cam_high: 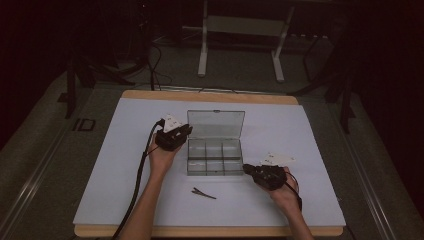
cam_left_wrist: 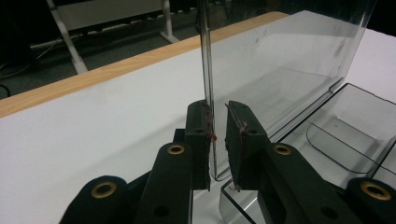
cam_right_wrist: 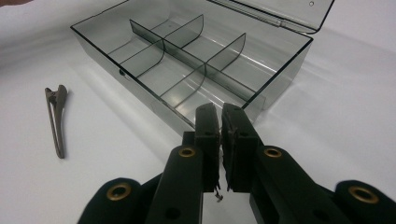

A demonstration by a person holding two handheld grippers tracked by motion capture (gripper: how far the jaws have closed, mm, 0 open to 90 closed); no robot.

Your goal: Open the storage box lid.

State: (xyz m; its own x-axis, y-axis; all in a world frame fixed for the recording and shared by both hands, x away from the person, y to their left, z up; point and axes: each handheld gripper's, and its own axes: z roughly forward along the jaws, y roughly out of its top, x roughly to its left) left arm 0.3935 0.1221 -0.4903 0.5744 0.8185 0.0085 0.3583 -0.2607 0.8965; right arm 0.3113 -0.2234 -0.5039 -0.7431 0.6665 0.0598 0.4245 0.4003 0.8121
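Note:
A clear smoky plastic box (cam_high: 215, 159) with several divided compartments sits mid-table, its hinged lid (cam_high: 216, 124) standing up at the back. My left gripper (cam_high: 186, 131) is at the lid's left edge. In the left gripper view that lid (cam_left_wrist: 280, 60) edge runs between the jaws of the left gripper (cam_left_wrist: 219, 116); one pad lies against it and the other stands slightly off. My right gripper (cam_high: 247, 168) rests at the box's near right corner. In the right gripper view its jaws (cam_right_wrist: 219, 114) are together with nothing between them, just in front of the box (cam_right_wrist: 140, 93). A dark hair clip (cam_high: 204, 193) (cam_right_wrist: 57, 119) lies in front of the box.
The white table top (cam_high: 115, 175) has a wooden rim (cam_high: 210, 95) at the back and front. A cable (cam_high: 137, 185) trails from the left gripper along the forearm. Beyond the table stands a white frame (cam_high: 202, 50) on a dark floor.

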